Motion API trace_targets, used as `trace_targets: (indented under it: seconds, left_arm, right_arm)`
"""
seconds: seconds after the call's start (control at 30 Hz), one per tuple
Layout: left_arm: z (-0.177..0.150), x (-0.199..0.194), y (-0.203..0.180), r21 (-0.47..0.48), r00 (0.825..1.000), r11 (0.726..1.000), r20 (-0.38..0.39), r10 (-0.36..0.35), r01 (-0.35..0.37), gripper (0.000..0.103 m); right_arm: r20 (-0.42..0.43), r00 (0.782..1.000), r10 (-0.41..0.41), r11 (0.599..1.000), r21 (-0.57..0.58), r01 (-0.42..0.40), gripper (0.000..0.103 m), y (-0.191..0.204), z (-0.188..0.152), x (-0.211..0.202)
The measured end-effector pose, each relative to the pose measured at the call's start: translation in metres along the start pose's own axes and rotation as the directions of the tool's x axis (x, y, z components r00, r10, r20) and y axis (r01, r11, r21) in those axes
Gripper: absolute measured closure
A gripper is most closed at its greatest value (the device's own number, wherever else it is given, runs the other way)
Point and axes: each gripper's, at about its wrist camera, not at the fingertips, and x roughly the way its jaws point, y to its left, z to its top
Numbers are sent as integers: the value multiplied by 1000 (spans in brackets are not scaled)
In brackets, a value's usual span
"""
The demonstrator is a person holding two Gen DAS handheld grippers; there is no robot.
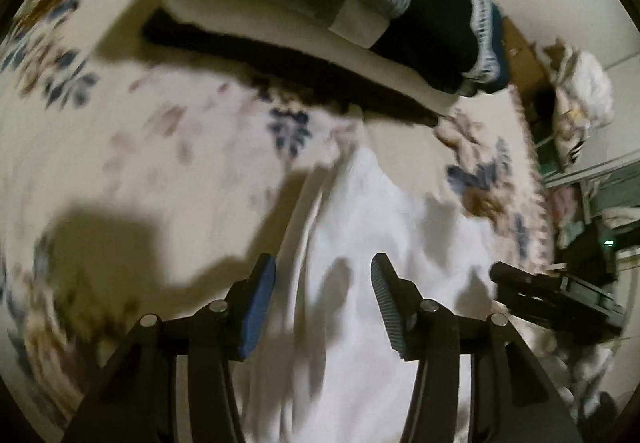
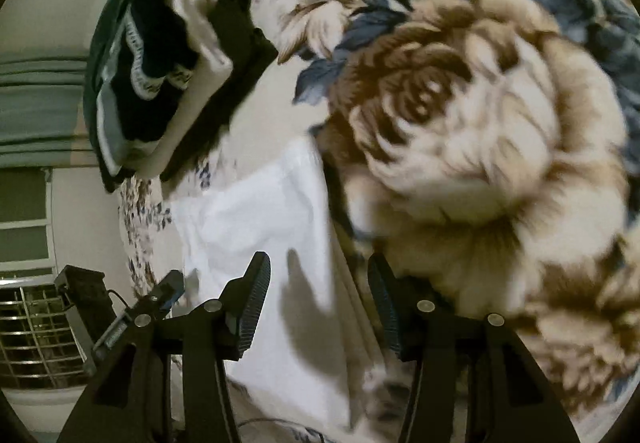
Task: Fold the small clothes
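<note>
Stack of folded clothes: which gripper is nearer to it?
Hard to call; neither is near. The left gripper and right gripper both hang open over the white garment, the stack of folded clothes well beyond.

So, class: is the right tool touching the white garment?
Cannot tell. In the right wrist view the right tool stands open above the white garment, casting a shadow on it, but blur hides any contact or gap.
</note>
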Motion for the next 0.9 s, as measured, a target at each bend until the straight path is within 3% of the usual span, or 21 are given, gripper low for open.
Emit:
trace_targets:
  seconds: [0.03,0.1,0.2,0.3,0.5,0.7,0.73,0.77,0.8,0.9]
  left_arm:
    - [8,8,-2,10,1000,1000,-5,13,-13,56]
    - [27,28,-2,29,998,997,-16,67,-66,56]
    - [47,36,5,26,997,997,-37,73,-72,56]
    - [46,13,10,23,998,998,-19,53,-53,56]
    - [-19,-43,38,-68,1000,997,-17,-24,23,56]
    - [-98,-38,41,-137,994,989,-78,-74,63,57]
    - [-103,-36,38,-128,995,991,-79,-58,48,59]
    - [-107,-33,36,-115,996,993,-77,-44,35,71]
    - [-108,-31,36,-106,997,994,-74,-27,19,77]
    - [-104,-33,48,-112,998,994,-58,2,-9,76]
  right_arm:
    - [5,1000,-12,1000,1,12,50,2,8,7]
    - [41,997,-70,997,19,70,60,2,24,15]
    - [80,982,-174,985,37,171,60,4,40,16]
    - [93,983,-156,987,42,152,59,5,39,-1]
    - [21,997,-77,996,37,76,57,1,-18,-28]
    - [-117,993,-2,996,83,12,57,-9,-95,-10]
    - [-127,992,16,996,91,-4,57,-12,-103,-4]
    - [-130,991,17,995,104,-3,59,-15,-108,1]
    - [-117,993,10,993,120,4,73,-18,-113,3]
    - [-76,996,-42,989,137,52,93,-24,-117,1]
